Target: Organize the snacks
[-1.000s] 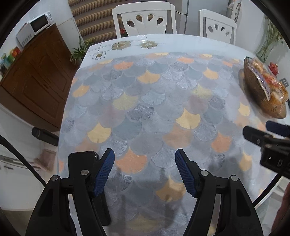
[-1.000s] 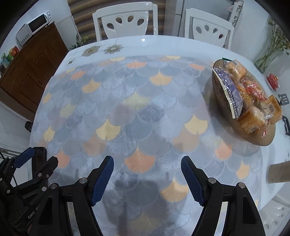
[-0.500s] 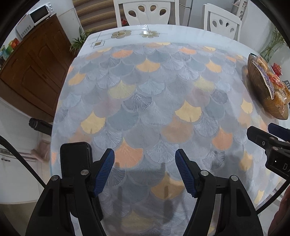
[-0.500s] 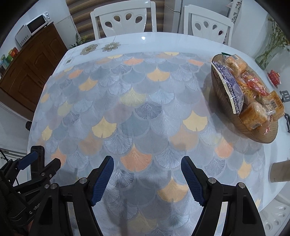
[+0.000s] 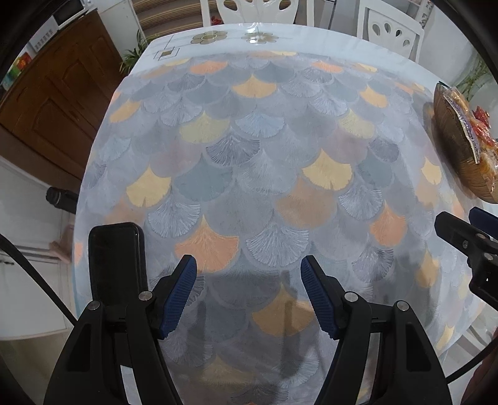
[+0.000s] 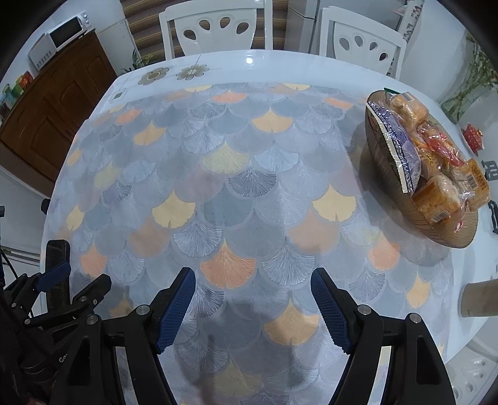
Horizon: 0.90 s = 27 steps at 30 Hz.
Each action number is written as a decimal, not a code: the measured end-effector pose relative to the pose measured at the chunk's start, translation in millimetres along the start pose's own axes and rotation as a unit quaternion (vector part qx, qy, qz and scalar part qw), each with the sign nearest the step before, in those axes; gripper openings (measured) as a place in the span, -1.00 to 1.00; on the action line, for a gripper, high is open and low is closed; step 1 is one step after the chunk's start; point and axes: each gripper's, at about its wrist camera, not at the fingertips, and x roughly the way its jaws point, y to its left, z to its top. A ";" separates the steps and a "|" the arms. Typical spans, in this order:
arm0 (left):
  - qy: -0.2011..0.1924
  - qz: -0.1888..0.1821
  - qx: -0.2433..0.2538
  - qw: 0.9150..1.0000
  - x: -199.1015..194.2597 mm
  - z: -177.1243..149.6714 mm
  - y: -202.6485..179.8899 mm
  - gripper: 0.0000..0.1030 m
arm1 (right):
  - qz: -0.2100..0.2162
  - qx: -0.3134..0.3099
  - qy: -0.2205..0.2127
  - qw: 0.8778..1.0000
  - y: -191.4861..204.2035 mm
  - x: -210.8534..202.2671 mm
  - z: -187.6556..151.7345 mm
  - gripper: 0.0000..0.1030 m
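A woven basket (image 6: pixel 386 174) full of wrapped snacks (image 6: pixel 435 162) stands at the table's right side; the left wrist view catches its edge (image 5: pixel 454 143). My right gripper (image 6: pixel 253 288) hangs open over the near middle of the scale-patterned tablecloth (image 6: pixel 236 174), nothing between its blue pads. My left gripper (image 5: pixel 249 275) is open too, empty, above the cloth's near left part. Each gripper shows at the edge of the other's view: the right gripper (image 5: pixel 467 236) and the left gripper (image 6: pixel 59 280). Both are well short of the basket.
A black phone (image 5: pixel 115 258) lies flat by the left gripper near the table's left edge. Two white chairs (image 6: pixel 218 28) stand at the far side. A wooden cabinet (image 6: pixel 53 102) is off to the left. A cardboard tube (image 6: pixel 479 299) lies at the right edge.
The left gripper has sunk towards the table and tilted, so the cloth and phone look nearer. The right gripper has hardly moved. Both stay equally open.
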 end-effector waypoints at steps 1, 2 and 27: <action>0.001 0.001 -0.001 1.000 0.7 -0.2 0.7 0.31 | 0.001 -0.001 0.001 1.000 0.5 1.3 0.3 0.45; 0.002 0.002 -0.003 1.000 1.1 -0.4 1.7 0.31 | 0.002 -0.002 0.002 1.000 1.2 2.1 0.1 0.45; 0.019 0.003 -0.001 1.000 12.6 -2.8 4.2 0.31 | 0.007 -0.011 0.016 1.000 8.9 12.1 -4.8 0.45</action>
